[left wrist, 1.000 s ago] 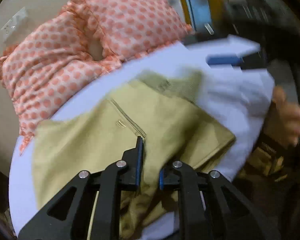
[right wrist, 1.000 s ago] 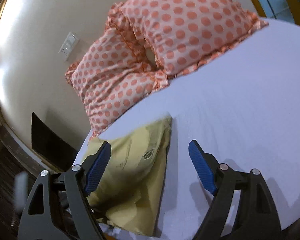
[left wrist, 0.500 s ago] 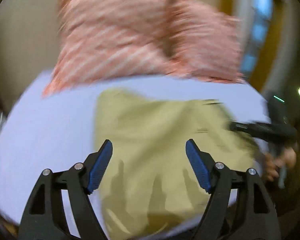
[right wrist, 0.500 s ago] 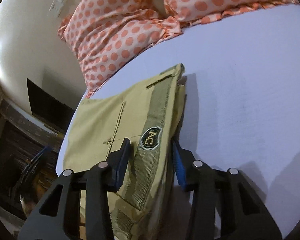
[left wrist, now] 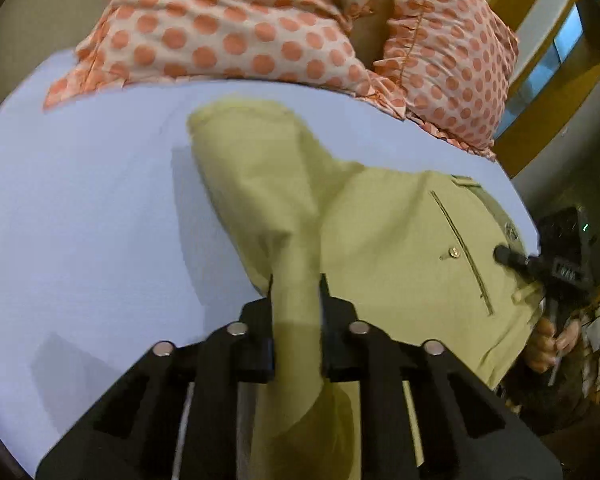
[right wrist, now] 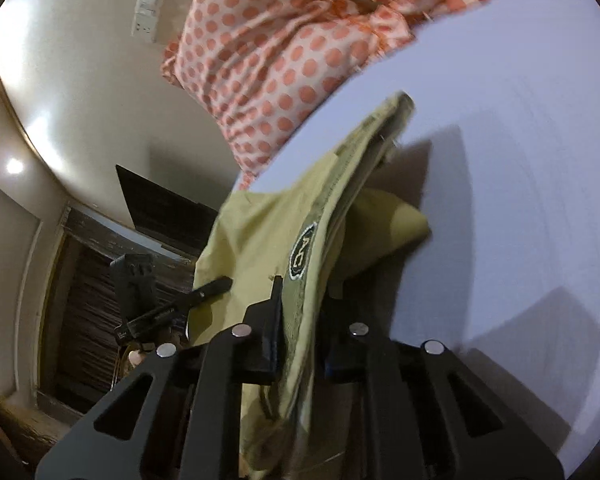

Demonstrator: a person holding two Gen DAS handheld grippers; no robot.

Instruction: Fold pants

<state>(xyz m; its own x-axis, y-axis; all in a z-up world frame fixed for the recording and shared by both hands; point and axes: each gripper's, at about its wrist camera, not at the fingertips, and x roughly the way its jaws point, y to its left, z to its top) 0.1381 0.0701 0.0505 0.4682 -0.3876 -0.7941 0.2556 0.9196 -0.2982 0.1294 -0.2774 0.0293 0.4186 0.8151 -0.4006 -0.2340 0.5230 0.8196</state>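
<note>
On one bed (left wrist: 80, 208), two hand-held grippers (left wrist: 296, 284) (right wrist: 300, 284) each pinch one pants (left wrist: 400, 240).

Two orange-dotted pillows (right wrist: 284, 52) lean on the cream wall (right wrist: 80, 92); a switch plate (right wrist: 146, 14) sits beside them, dark floor (right wrist: 88, 300) below.

We saw the pants (left wrist: 400, 240), a pale olive-yellow pair, folded on the white sheet near the bed's edge. Their back pocket with its small button faced up, and a darker ribbed waistband carried a shield-shaped patch. One folded edge rose off the bed in a ridge; the waistband end was lifted too.
</note>
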